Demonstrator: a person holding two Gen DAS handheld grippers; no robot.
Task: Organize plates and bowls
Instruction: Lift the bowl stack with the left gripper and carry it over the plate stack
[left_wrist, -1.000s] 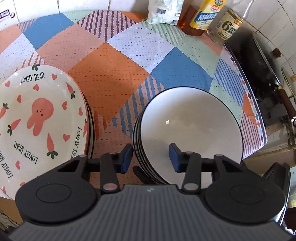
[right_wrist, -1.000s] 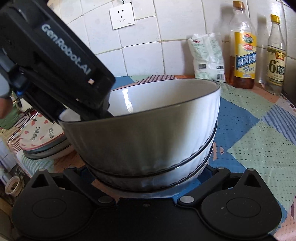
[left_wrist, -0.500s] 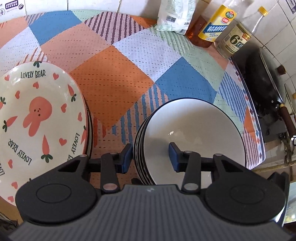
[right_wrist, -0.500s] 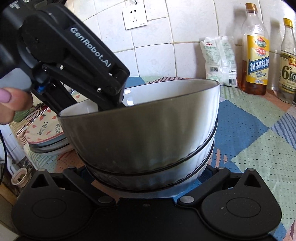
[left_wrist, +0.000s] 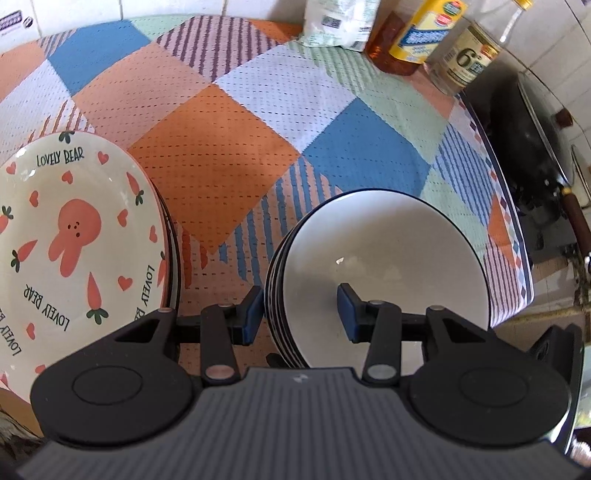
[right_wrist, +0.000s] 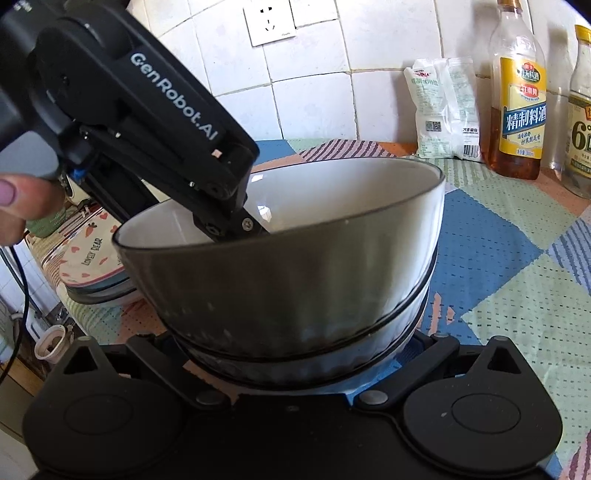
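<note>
Bowls (right_wrist: 295, 280) hide the right tongs' (right_wrist: 291, 354) fingertips entirely.

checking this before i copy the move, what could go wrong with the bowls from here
1. The left gripper jaws straddle the rim of the white black-rimmed top bowl with a gap; a loose pinch could let it slip.
2. The bowl stack fills the right gripper's spread jaws, so a nudge may shift it.
3. The carrot-print plate stack sits close beside.
</note>
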